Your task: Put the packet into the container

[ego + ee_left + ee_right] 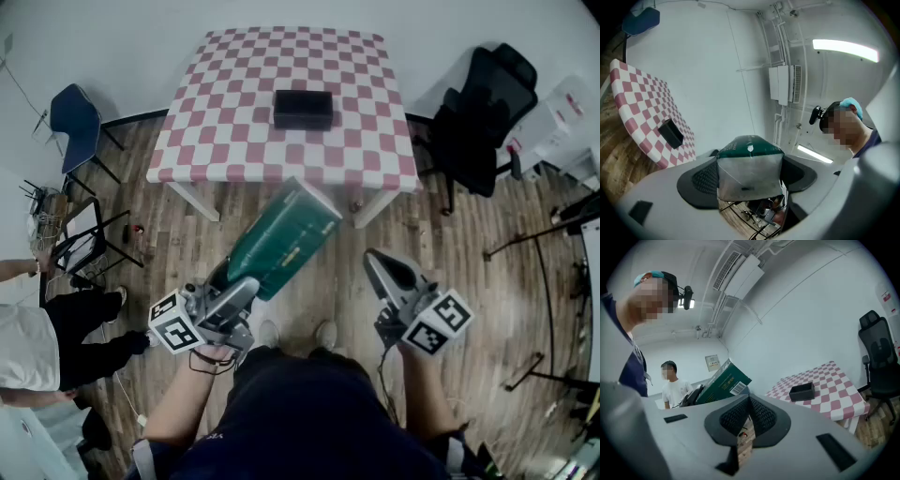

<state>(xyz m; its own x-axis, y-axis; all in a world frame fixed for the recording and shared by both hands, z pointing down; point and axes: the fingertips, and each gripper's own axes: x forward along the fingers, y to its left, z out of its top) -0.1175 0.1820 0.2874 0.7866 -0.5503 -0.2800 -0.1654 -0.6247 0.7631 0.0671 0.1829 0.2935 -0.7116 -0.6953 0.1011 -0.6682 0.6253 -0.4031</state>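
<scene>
Evidently the left hand-held gripper (246, 284) pinches the green packet (286, 239) by its near end, jaws wide, in the air short of the tabletop (234, 141) and black container (303, 108). It seems light, fairly stiff yet crushable, so this end hold looks adequate. The right hand-held gripper (375, 260) is pressed together, empty.

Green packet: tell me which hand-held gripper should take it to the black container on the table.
Left. The left hand-held gripper clamps the green packet, pointed toward the black container on the checkered table. The right hand-held gripper is shut and empty.
</scene>
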